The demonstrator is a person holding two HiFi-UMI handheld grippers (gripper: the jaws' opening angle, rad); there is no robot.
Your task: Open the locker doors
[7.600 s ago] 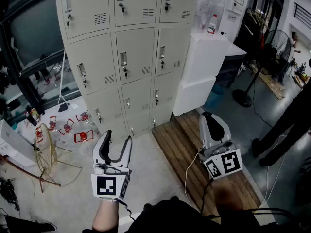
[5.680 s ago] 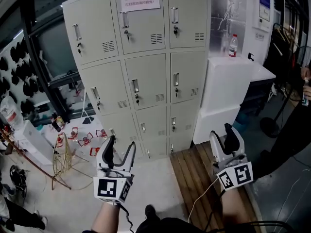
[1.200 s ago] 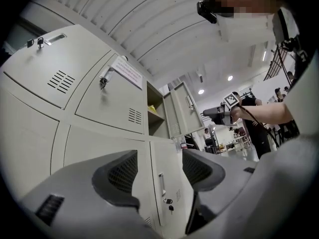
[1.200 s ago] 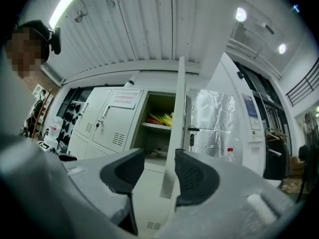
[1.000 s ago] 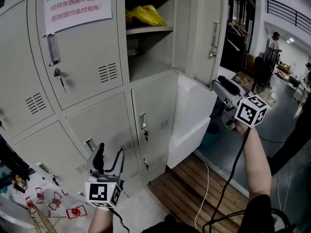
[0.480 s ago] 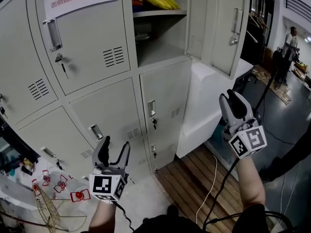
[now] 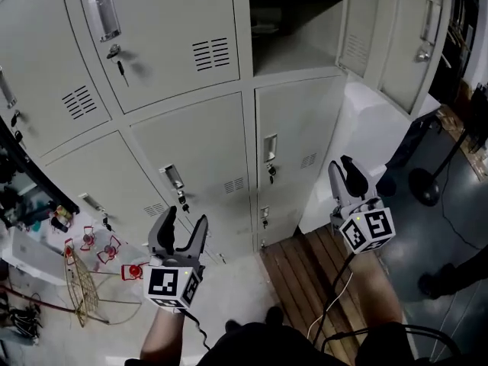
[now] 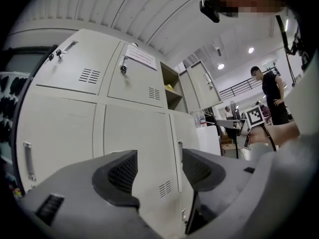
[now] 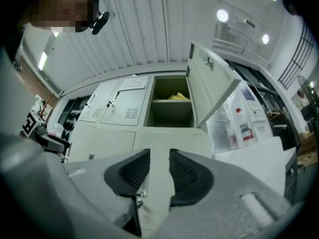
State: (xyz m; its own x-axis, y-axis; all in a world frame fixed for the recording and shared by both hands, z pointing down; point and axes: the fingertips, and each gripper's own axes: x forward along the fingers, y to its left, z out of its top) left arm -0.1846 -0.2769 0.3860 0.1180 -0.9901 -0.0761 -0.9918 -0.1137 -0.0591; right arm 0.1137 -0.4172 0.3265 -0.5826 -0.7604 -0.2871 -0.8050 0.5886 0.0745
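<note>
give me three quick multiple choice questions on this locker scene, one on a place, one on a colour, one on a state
1. Where in the bank is the open locker?
A. top of the right column
B. bottom of the left column
C. middle of the centre column

2. What colour are the things inside it?
A. blue
B. yellow
C. red

3. How do the jaws of the left gripper stand?
A. shut on a key
B. shut on a handle
C. apart, with nothing between them

Answers:
1 A: the head view shows its door swung out at the top right.
2 B: yellow shows inside it in the right gripper view.
3 C: the left gripper view shows an empty gap between them.
</note>
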